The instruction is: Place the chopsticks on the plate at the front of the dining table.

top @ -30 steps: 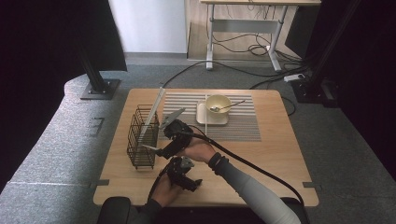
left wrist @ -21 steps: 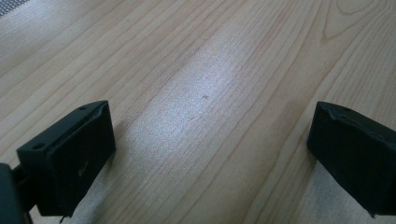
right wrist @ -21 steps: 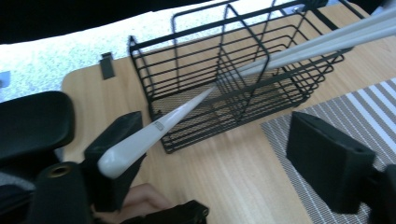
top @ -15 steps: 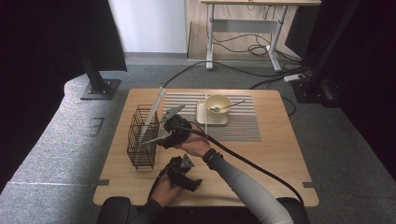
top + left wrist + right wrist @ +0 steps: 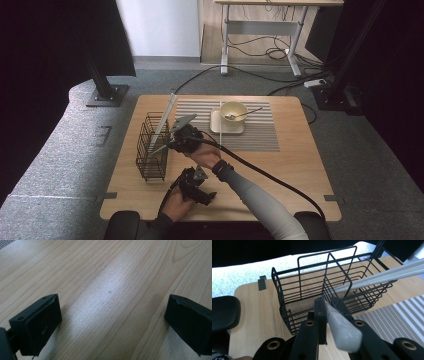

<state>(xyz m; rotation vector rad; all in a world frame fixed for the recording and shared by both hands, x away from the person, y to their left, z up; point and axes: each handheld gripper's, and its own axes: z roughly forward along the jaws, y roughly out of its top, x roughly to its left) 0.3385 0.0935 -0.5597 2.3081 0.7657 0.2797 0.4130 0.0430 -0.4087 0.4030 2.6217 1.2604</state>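
My right gripper is shut on the flat handle of a white utensil; its jaws have just been closing on it. In the high view this gripper sits at the right side of the black wire basket, and the utensil's thin end points into the wires. Two long white chopsticks lean out of the basket. The left gripper rests near the front edge, open, its jaws wide apart over bare wood.
A yellow bowl holding a spoon stands on a small pale tray on the striped mat at the back. The right gripper's black cable runs across the table toward the front right.
The right hand has shifted a little away from the person, along the basket's side, with the white utensil. The left gripper has stayed put.
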